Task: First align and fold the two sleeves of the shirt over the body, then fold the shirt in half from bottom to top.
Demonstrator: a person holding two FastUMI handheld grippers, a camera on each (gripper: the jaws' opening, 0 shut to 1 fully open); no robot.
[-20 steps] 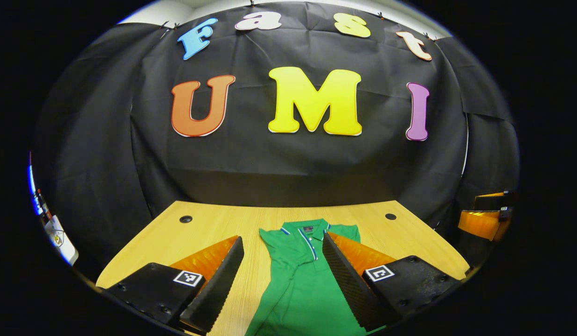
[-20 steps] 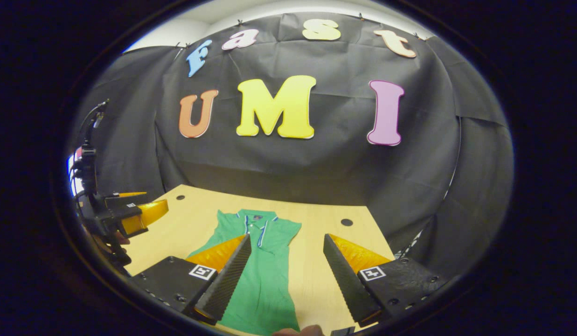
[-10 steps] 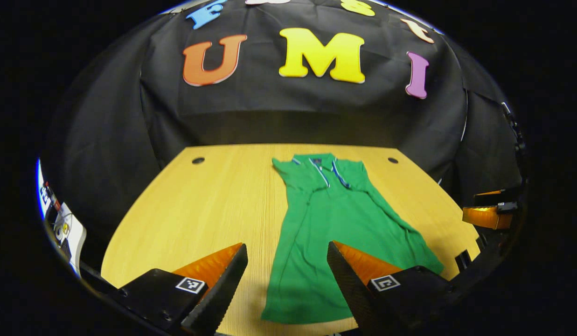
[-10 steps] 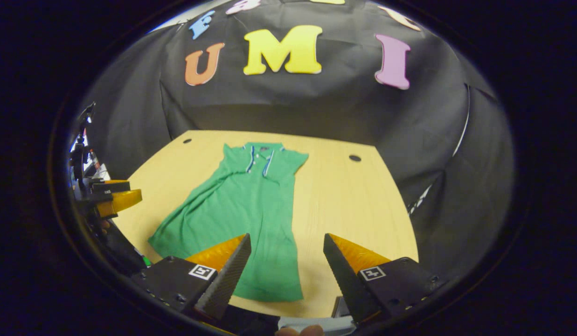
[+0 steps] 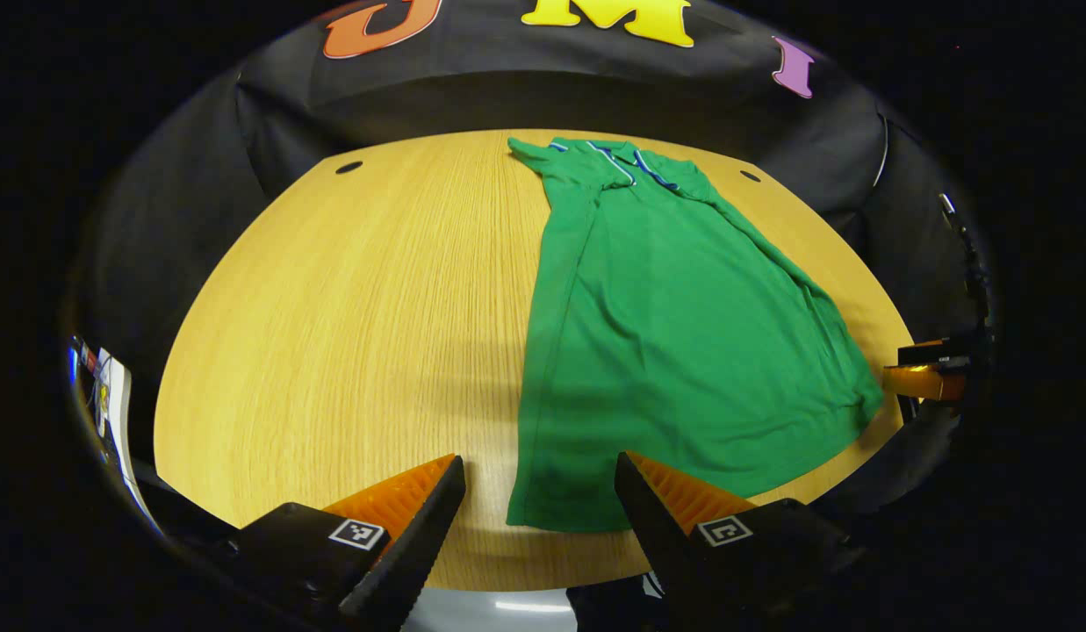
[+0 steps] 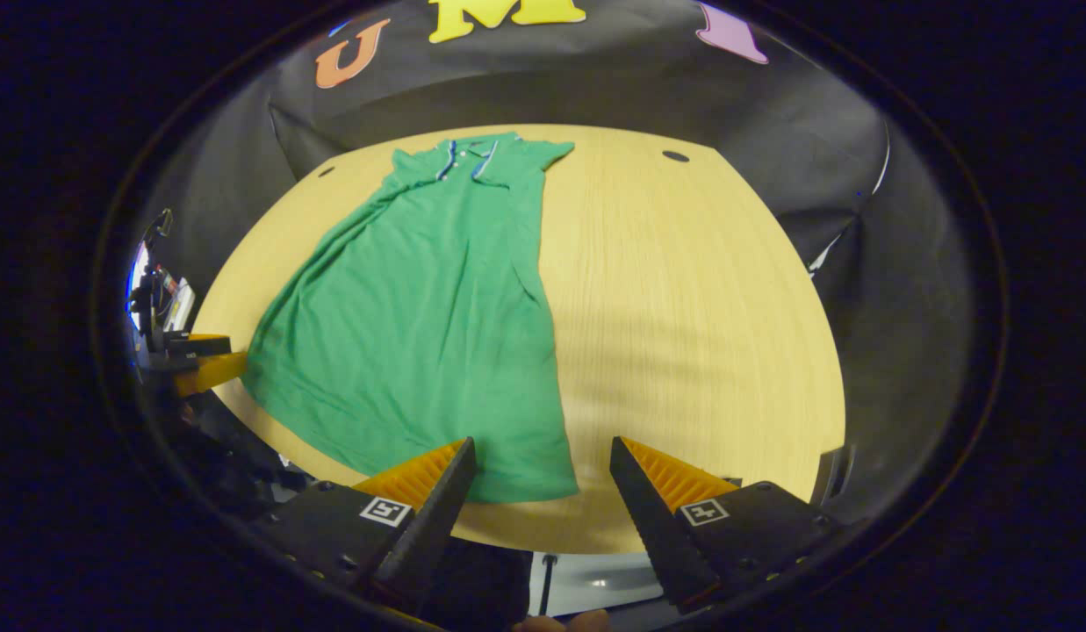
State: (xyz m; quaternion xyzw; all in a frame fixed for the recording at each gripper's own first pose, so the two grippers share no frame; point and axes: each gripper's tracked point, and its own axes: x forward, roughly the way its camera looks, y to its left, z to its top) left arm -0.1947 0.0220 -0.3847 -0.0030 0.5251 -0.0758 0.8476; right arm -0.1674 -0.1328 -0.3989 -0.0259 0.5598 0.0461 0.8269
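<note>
In the left gripper view, one green shirt (image 5: 674, 333) lies flat on the wooden worktop (image 5: 349, 333), its long axis running away from the camera, collar at the far edge and hem at the near edge. The left tool (image 5: 540, 518) hangs released, jaws spread and empty, just above the hem's near left corner, so that corner is the nearest cloth to it. The other tool (image 5: 924, 373) shows at the right edge, beside the hem's far corner. In the right gripper view, the same shirt (image 6: 428, 325) stretches from collar to hem toward the camera, and the right tool (image 6: 543, 509) is likewise released and empty, hovering over the hem's near right corner. Count: one shirt, two tools, and two small round holes at the worktop's far corners. Both sleeves seem already tucked over the body, so the bottom-to-top fold looks next.
</note>
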